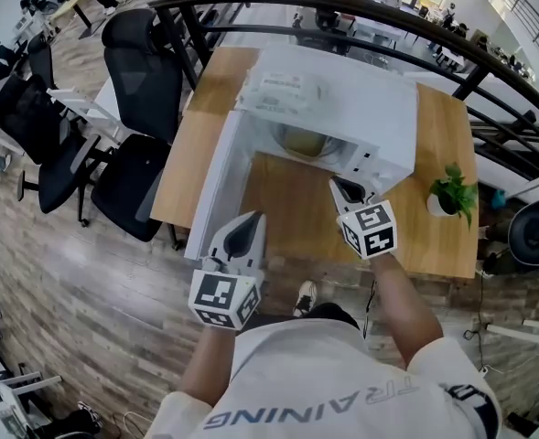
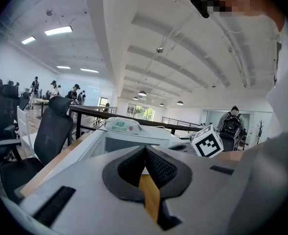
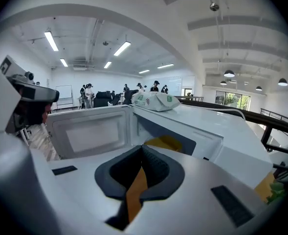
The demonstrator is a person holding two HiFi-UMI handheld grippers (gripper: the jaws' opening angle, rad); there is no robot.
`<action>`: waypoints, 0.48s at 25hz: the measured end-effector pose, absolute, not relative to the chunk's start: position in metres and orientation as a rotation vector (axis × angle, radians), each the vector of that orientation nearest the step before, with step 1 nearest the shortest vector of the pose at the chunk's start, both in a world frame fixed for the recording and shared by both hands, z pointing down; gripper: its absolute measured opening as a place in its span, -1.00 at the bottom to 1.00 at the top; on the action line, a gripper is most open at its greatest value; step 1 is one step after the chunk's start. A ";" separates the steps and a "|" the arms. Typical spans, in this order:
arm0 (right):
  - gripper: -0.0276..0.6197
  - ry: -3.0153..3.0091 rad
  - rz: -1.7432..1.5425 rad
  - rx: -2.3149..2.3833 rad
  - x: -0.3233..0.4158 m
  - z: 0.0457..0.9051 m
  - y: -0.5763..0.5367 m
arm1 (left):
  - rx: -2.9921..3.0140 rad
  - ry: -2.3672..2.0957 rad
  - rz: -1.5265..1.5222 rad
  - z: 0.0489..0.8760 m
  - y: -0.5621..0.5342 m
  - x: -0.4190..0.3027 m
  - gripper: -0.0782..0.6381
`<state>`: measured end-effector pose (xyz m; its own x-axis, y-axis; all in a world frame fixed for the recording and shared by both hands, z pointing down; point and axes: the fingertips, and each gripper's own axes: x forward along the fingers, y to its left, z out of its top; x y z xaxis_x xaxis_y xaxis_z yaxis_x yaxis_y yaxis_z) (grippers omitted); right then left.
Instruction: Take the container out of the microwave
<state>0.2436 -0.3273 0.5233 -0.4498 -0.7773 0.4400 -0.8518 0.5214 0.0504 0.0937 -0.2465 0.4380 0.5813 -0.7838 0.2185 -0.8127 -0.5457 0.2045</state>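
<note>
Head view: door [image 1: 216, 186] stands open at centre-left so the container [image 1: 303, 142] is reachable; left gripper [image 1: 243, 234] and right gripper [image 1: 348, 190] below, both closed and empty.

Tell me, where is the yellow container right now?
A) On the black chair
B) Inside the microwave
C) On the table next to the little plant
B: the yellow container sits inside the microwave, seen through the opening with the door swung wide open.
</note>
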 end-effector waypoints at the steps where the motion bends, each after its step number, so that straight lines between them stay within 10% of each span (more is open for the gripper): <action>1: -0.85 -2.342 0.250 1.327 0.242 0.527 -0.333 | 2.530 -1.311 0.147 0.438 -0.246 0.094 -0.70; 12: -0.84 -2.232 0.156 1.175 0.201 0.567 -0.371 | 2.524 -1.315 0.133 0.441 -0.239 0.090 -0.69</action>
<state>0.2011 -0.3709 0.5674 -0.4244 -0.7107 0.5611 -0.7816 0.6004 0.1692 0.0902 -0.2389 0.4410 0.5788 -0.7869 0.2140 -0.8138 -0.5405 0.2134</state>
